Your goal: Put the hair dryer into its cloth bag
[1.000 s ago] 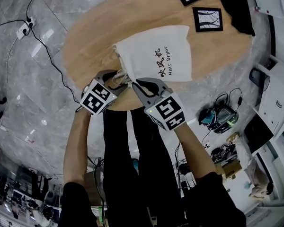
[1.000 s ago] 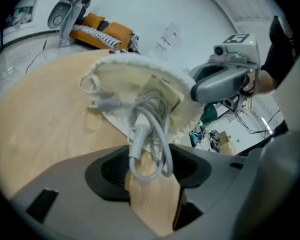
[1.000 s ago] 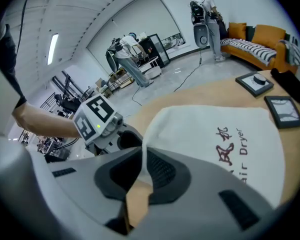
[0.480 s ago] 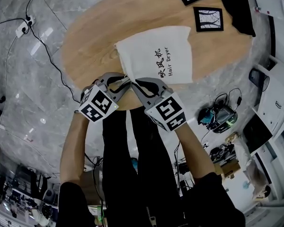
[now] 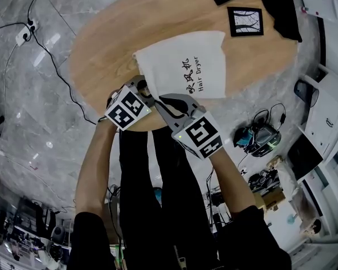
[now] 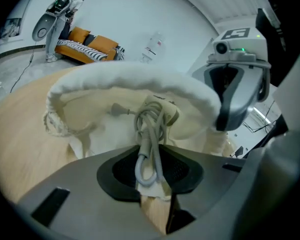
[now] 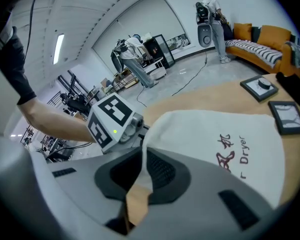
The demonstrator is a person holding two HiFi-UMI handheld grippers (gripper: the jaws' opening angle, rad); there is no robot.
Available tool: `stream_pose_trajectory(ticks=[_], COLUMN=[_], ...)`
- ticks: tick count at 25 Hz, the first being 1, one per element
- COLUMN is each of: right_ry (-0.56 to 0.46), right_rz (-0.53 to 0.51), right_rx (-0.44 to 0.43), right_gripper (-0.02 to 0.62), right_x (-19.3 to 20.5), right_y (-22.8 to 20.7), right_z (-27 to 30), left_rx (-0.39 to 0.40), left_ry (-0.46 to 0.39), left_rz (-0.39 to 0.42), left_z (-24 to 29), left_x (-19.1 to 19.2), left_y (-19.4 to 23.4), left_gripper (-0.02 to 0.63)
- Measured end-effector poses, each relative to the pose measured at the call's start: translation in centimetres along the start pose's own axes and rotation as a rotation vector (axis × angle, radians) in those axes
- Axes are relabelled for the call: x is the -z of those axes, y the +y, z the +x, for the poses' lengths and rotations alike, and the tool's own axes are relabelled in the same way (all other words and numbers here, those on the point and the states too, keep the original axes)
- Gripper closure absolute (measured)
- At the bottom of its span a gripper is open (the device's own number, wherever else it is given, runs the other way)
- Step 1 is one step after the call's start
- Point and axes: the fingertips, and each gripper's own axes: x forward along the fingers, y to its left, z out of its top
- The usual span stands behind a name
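Pretty much done, by the look of it. The hair dryer (image 6: 163, 110) was already sitting inside the cloth bag (image 5: 186, 66), which lay flat on the round wooden table (image 5: 112, 38) with its mouth pointed at the person. Looking down the left gripper view, you could see right into the open mouth. The dryer body was tucked in deep, with its bundled cord (image 6: 149, 139) trailing back out so the loop end rested right at the jaw pads.

The left gripper (image 6: 152, 184) was clamped on the lower lip of the bag mouth. Whether it had also nipped the cord loop was hard to say. The right gripper (image 7: 137, 181) was clenched on the upper lip, a fold of white cloth pinched between its pads. The two grippers were close together at the near edge of the table, holding the mouth apart.

What looked left to do was nudging that cord loop fully inside and then pulling the drawstring (image 6: 52, 124) shut, if closing counts as part of the job.
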Motion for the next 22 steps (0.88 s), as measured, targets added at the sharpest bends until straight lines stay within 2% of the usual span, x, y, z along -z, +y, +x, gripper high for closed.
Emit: stream_pose_trajectory(ticks=[9,15,22], right_ry=[-0.01,-0.025,-0.005], right_rz=[0.013,0.043,0.088], right_rx=[0.0,0.013,0.063], right_gripper=[0.557,0.557,0.555], right_x=[0.2,0.0,0.7], right_y=[0.0,-0.4,-1.1], right_z=[-0.2,0.0,1.0], left_rx=[0.032,0.089,-0.038], left_ry=[-0.005,0.039,0.057], left_rz=[-0.035,-0.044,-0.049], left_z=[2.0,1.9,-1.6], left_x=[-0.8,-0.6,1.3], left_y=[0.1,-0.1,1.0], left_gripper=[0.456,0.428,0.407])
